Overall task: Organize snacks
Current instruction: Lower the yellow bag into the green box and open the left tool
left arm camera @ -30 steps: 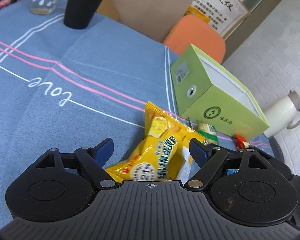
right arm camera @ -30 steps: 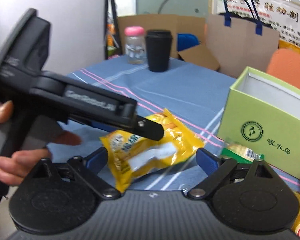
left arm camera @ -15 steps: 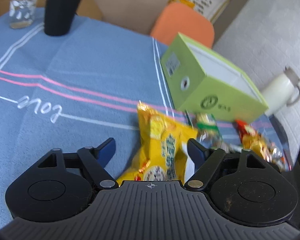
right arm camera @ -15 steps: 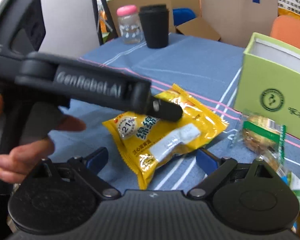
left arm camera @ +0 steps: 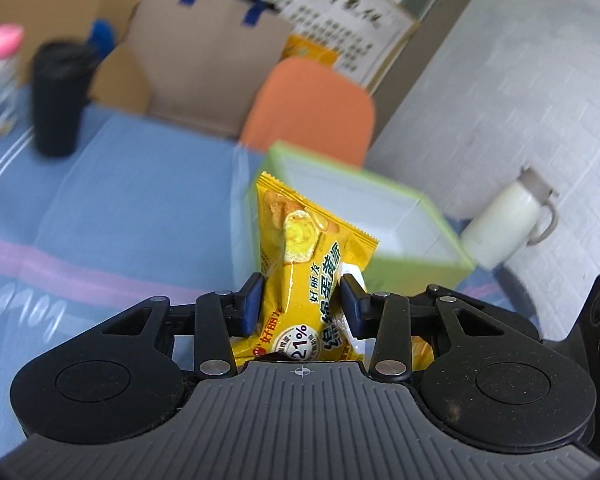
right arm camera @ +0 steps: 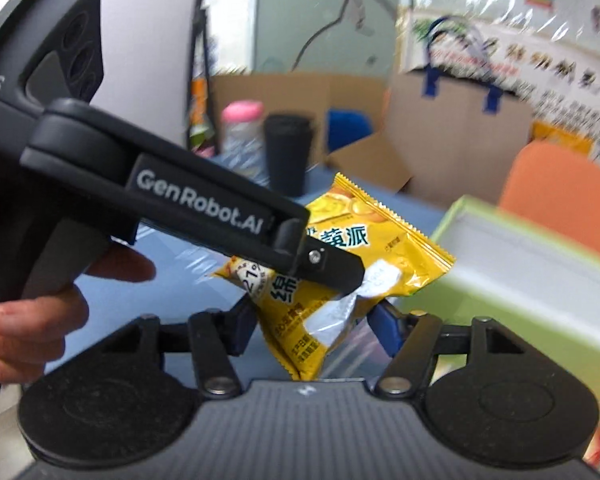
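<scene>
Left gripper point(left arm camera: 300, 304): jaws closing, blue pads pinching yellow foil snack packet point(left arm camera: 308, 264), lifted clear of blue tablecloth point(left arm camera: 132, 208). Right gripper point(right arm camera: 312, 332): jaws closing on the same packet's lower end, pads touching it. Open light-green cardboard box point(left arm camera: 420, 256) just beyond, right.
</scene>
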A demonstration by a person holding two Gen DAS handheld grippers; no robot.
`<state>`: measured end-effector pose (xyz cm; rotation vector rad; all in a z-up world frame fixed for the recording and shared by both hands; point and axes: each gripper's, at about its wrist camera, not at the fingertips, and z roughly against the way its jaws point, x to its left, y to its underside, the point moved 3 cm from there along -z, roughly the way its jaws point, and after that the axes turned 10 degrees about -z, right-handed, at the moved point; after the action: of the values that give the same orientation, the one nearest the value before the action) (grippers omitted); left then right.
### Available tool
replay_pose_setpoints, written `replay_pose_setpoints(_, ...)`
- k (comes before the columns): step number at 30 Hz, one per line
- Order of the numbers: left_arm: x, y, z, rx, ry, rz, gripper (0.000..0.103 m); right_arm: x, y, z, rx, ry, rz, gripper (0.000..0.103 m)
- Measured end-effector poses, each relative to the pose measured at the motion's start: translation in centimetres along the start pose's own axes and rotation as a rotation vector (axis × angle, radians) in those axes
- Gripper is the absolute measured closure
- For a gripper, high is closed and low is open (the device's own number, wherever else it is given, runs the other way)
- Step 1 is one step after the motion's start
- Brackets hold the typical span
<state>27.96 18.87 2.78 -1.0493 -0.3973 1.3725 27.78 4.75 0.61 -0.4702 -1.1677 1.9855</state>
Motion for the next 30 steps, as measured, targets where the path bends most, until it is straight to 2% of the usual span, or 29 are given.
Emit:
replay_pose_setpoints(4,-2.3,-4.7,-5.3,0.013,0.04,-0.027,0.083,-5.6,-2.3,-1.6,-0.005,0.064,-0.011,0.033)
replay_pose_setpoints(7,-3.5,-7.0,-10.7,0.058,0.045,-0.049,0.083,-9.6,-3.6,-4.4,0.058,0.088,-0.059,0.033)
replay_pose_setpoints(11,-3.4,-7.7,-16.6,0.135,0.027,-0.049,0.082,-13.0,-3.7,-8.2,0.173,0.08,-0.098,0.032)
replay_pose_setpoints(13,-2.7,-7.5,-17.9,0.159,-0.008,-0.048,0.074,-13.7,-3.4,-9.3,0.205,0.057,-0.117,0.03)
replay_pose_setpoints(14,-2.5,-7.4,-18.0,0.159,-0.032,-0.053,0.062,-13.8,-3.4,-9.4,0.205,0.053,-0.118,0.028)
replay_pose_setpoints(15,-2.4,-7.4,-17.7,0.148,-0.055,-0.062,0.05,-13.7,-3.5,-9.1,0.186,0.056,-0.112,0.027)
replay_pose_setpoints(18,-2.8,-7.8,-14.7,0.066,-0.058,-0.096,0.036,-13.2,-4.0,-6.1,0.094,0.074,-0.089,0.012)
replay_pose_setpoints(21,-3.7,-7.7,-11.0,0.007,-0.033,-0.115,0.034,-11.9,-3.8,-1.8,0.024,0.086,-0.045,0.01)
replay_pose_setpoints(24,-4.9,-6.4,-7.8,-0.027,0.003,-0.126,0.028,-11.0,-2.5,2.9,-0.044,0.094,-0.058,0.01)
replay_pose_setpoints(30,-7.9,-0.2,-3.2,-0.016,0.046,-0.144,0.026,-8.5,2.9,10.7,-0.134,0.113,-0.154,0.01)
